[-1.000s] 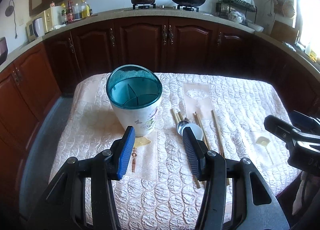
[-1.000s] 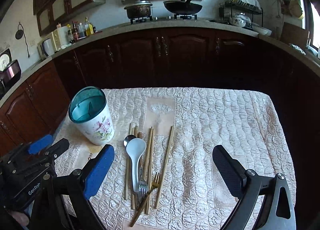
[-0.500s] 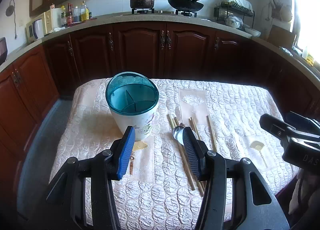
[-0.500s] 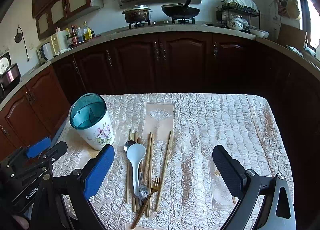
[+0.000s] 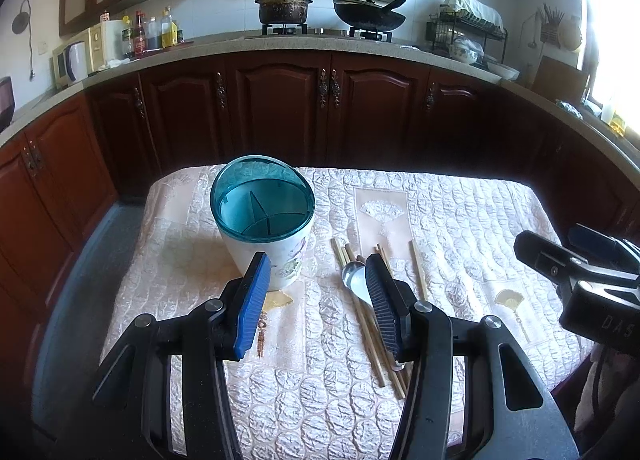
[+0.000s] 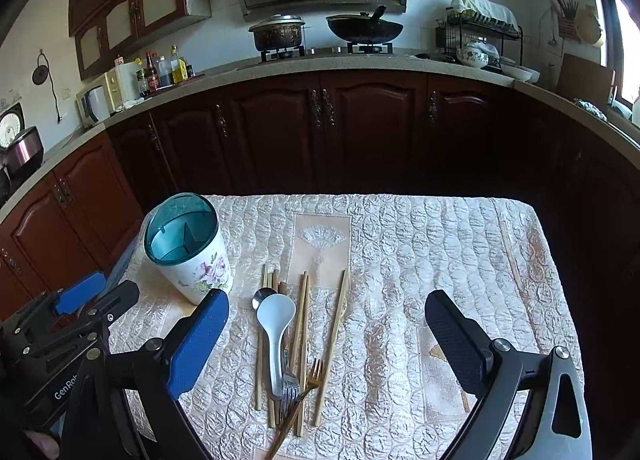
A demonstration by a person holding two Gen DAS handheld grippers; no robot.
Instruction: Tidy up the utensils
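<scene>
A white flowered utensil holder (image 6: 188,250) with a teal divided insert stands upright at the table's left; it also shows in the left wrist view (image 5: 265,225). Right of it lies a pile of utensils: a white ceramic spoon (image 6: 276,334), a metal spoon (image 6: 262,296), several wooden chopsticks (image 6: 334,336), a silver fork (image 6: 289,390) and a gold fork (image 6: 312,374). My right gripper (image 6: 326,330) is open and empty, held above the pile. My left gripper (image 5: 316,292) is open and empty, near the holder's front.
The table carries a quilted cream cloth (image 6: 440,260). Dark wood cabinets (image 6: 320,127) curve around the far side, close to the table edge. A single chopstick (image 6: 510,256) lies near the table's right edge. A stove with pots (image 6: 280,33) sits on the counter.
Both grippers have drawn back and risen a little, so the table looks smaller and lower in both views. Nothing on the table has moved.
</scene>
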